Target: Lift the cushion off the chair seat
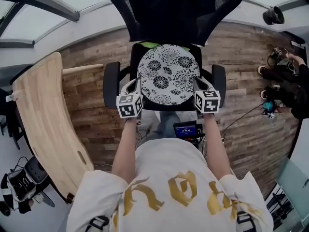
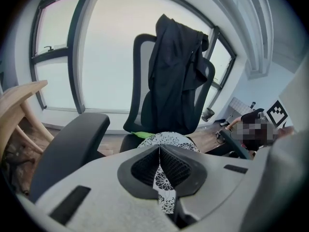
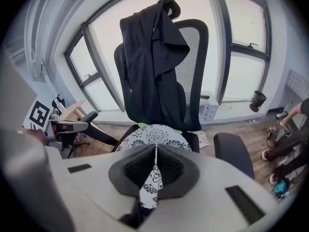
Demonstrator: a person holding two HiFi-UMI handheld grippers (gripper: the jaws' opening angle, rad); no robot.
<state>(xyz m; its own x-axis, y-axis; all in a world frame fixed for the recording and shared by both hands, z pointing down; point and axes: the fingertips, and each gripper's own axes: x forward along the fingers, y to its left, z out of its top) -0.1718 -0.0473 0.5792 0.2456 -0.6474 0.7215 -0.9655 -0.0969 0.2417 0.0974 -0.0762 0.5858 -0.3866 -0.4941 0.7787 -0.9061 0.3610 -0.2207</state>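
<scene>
A round white cushion with black flower print [image 1: 168, 74] lies on the seat of a black office chair [image 1: 145, 104]. My left gripper [image 1: 136, 84] hovers by the cushion's front left edge, beside the left armrest [image 1: 111, 83]. My right gripper [image 1: 199, 83] hovers by the front right edge, beside the right armrest [image 1: 218, 81]. In the left gripper view the left gripper [image 2: 159, 146] has its jaws pressed together with nothing held, and the cushion [image 2: 170, 138] shows beyond them. The right gripper [image 3: 155, 146] is likewise shut and empty, with the cushion [image 3: 153, 133] ahead of it.
A dark jacket [image 1: 169, 8] hangs over the chair back. Something green [image 1: 149, 45] pokes out behind the cushion. A curved wooden board [image 1: 43, 120] stands at the left. A person [image 1: 289, 88] sits on the wooden floor at the right. Windows lie behind the chair.
</scene>
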